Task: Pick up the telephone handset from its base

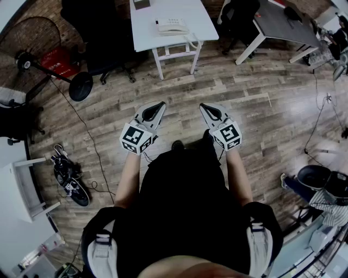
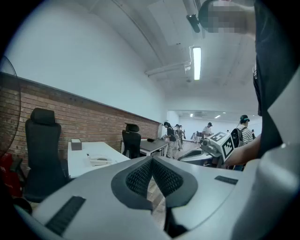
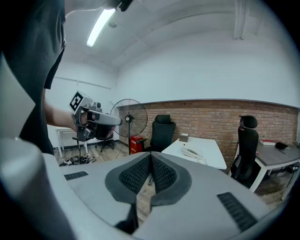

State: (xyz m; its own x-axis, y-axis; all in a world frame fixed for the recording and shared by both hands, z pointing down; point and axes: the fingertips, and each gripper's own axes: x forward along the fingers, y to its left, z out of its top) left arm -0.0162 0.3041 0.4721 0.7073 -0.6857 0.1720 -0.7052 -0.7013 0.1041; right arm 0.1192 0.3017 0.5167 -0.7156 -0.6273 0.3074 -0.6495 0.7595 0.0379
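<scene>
Pale telephone (image 1: 171,26) at 12 o'clock on the white worktop (image 1: 147,32), its handset (image 1: 173,32) lying on the base.
Left tongs (image 1: 161,103) and right tongs (image 1: 202,105) are both clenched on nothing, well apart from it. Wood floor (image 1: 228,87) lies between, with a black chair (image 1: 100,38) at the worktop's 9 o'clock and a fan (image 1: 24,59) at 10.

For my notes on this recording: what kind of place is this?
Probably an open office or lab workspace: a white desk with a telephone, a black office chair, and a brick wall.
</scene>
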